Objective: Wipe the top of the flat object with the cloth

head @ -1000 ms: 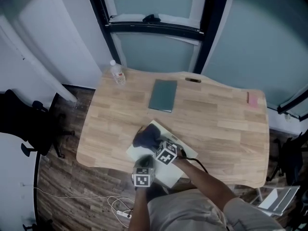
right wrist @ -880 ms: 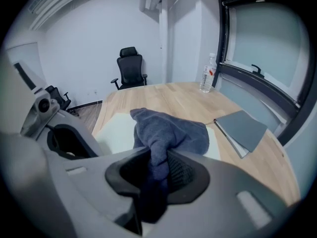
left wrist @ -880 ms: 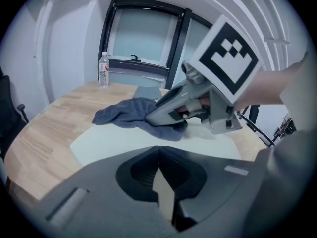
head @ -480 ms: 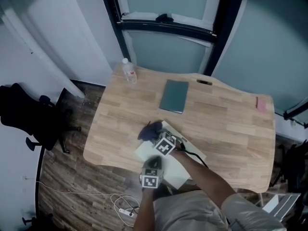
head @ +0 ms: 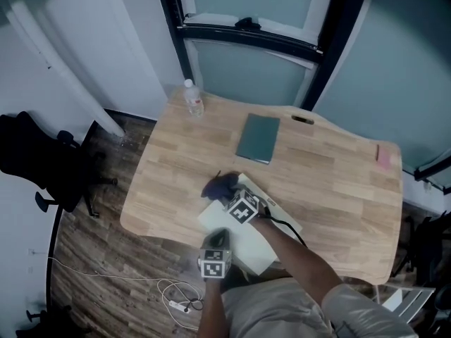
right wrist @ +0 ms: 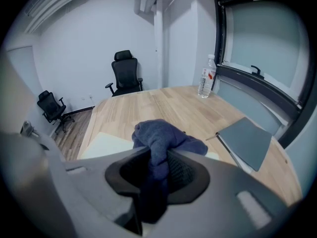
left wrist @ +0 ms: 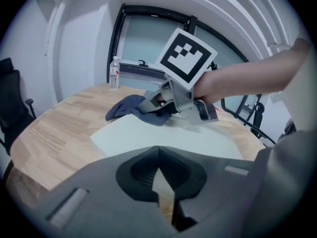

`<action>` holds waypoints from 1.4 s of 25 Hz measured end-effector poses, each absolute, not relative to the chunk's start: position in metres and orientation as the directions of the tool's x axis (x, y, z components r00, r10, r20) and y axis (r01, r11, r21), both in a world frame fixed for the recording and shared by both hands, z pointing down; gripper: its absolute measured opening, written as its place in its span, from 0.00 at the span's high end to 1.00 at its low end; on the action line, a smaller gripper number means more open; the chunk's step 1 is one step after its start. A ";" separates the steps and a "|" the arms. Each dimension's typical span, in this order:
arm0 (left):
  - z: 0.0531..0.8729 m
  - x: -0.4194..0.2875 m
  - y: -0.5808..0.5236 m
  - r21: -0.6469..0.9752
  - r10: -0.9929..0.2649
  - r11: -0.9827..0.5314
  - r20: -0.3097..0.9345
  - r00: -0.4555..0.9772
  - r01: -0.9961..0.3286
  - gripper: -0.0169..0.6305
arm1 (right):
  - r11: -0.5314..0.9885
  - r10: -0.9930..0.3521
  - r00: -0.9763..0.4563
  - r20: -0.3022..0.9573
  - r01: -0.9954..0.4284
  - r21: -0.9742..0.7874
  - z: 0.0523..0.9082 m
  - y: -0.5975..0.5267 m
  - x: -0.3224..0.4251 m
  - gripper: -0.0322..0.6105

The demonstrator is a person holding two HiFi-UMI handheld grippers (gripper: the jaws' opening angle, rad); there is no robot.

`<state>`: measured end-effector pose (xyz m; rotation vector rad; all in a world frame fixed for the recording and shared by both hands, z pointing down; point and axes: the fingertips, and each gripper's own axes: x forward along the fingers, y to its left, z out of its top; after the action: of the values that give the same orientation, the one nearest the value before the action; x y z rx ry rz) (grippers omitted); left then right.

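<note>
pale flat rectangular board (head: 248, 248) lies near the wooden table (head: 331, 182) front edge, crumpled dark blue cloth (right wrist: 163, 135) on its far corner, pinched in the right gripper (right wrist: 157, 157); left gripper (left wrist: 158, 152) jaws pressed together, perhaps nipping the board's half-hidden edge

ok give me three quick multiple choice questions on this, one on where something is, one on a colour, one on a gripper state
1. Where on the table does the water bottle stand? A far left corner; B centre; C near right corner.
2. What colour is the cloth? A red; B dark blue; C yellow.
3. How is the left gripper? A wide open; B shut on the cloth; C shut, empty.
Answers: 1 A, the head view shows it at the far left corner. 2 B, it looks dark blue in every view. 3 C, its jaws meet with nothing between them; the right gripper clamps the cloth.
</note>
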<state>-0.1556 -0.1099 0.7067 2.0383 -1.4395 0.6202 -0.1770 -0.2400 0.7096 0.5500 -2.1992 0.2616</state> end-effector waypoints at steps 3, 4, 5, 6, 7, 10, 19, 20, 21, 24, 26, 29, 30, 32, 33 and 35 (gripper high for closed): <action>0.707 -0.163 -0.105 0.168 -0.692 -0.237 0.662 0.287 -0.957 0.96 | 0.880 -0.298 -0.554 0.778 -0.476 -0.002 0.711 -0.240 -0.176 0.79; 0.707 -0.164 -0.104 0.171 -0.692 -0.223 0.665 0.280 -0.960 0.96 | 0.879 -0.302 -0.549 0.779 -0.477 0.004 0.712 -0.240 -0.176 0.79; 0.708 -0.165 -0.104 0.179 -0.693 -0.208 0.667 0.274 -0.962 0.96 | 0.877 -0.313 -0.544 0.778 -0.481 0.016 0.712 -0.239 -0.176 0.79; 0.709 -0.166 -0.104 0.189 -0.697 -0.193 0.664 0.270 -0.963 0.96 | 0.874 -0.329 -0.539 0.776 -0.484 0.034 0.712 -0.238 -0.176 0.79; 0.710 -0.167 -0.104 0.205 -0.704 -0.180 0.656 0.272 -0.962 0.96 | 0.873 -0.344 -0.534 0.772 -0.485 0.053 0.711 -0.237 -0.177 0.79; 0.715 -0.166 -0.102 0.269 -0.718 -0.157 0.630 0.297 -0.950 0.96 | 0.892 -0.319 -0.548 0.773 -0.449 0.050 0.711 -0.225 -0.186 0.80; 0.717 -0.164 -0.102 0.282 -0.722 -0.151 0.623 0.301 -0.947 0.96 | 0.942 -0.218 -0.605 0.766 -0.335 0.002 0.711 -0.188 -0.218 0.79; 0.718 -0.165 -0.103 0.265 -0.723 -0.150 0.628 0.289 -0.952 0.96 | 0.940 -0.221 -0.606 0.764 -0.340 0.002 0.711 -0.189 -0.218 0.79; 0.718 -0.165 -0.104 0.244 -0.725 -0.150 0.632 0.274 -0.958 0.96 | 0.938 -0.223 -0.605 0.765 -0.345 0.000 0.710 -0.189 -0.218 0.79; 0.712 -0.165 -0.106 0.207 -0.715 -0.149 0.653 0.250 -0.967 0.96 | 0.939 -0.214 -0.601 0.770 -0.343 -0.007 0.710 -0.185 -0.215 0.79; 0.716 -0.166 -0.104 0.203 -0.699 -0.153 0.669 0.252 -0.967 0.96 | 0.942 -0.205 -0.600 0.773 -0.334 -0.010 0.710 -0.180 -0.212 0.79; 0.717 -0.167 -0.104 0.197 -0.680 -0.161 0.688 0.253 -0.967 0.96 | 0.949 -0.192 -0.603 0.774 -0.316 -0.011 0.711 -0.171 -0.205 0.79; 0.716 -0.166 -0.105 0.198 -0.680 -0.162 0.688 0.255 -0.967 0.96 | 0.951 -0.189 -0.606 0.772 -0.310 -0.012 0.712 -0.169 -0.202 0.79; 0.712 -0.165 -0.107 0.197 -0.686 -0.163 0.682 0.255 -0.967 0.96 | 0.951 -0.186 -0.610 0.770 -0.309 -0.015 0.711 -0.165 -0.194 0.79; 0.712 -0.165 -0.106 0.195 -0.686 -0.162 0.682 0.252 -0.967 0.96 | 0.950 -0.186 -0.611 0.770 -0.312 -0.018 0.711 -0.162 -0.191 0.79; 0.715 -0.166 -0.104 0.192 -0.683 -0.154 0.688 0.245 -0.969 0.96 | 0.948 -0.188 -0.613 0.768 -0.318 -0.022 0.711 -0.157 -0.185 0.79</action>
<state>-0.1664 -0.1042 0.7147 1.9112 -1.5038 0.6029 -0.1847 -0.1574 0.7108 0.3546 -2.2454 0.1955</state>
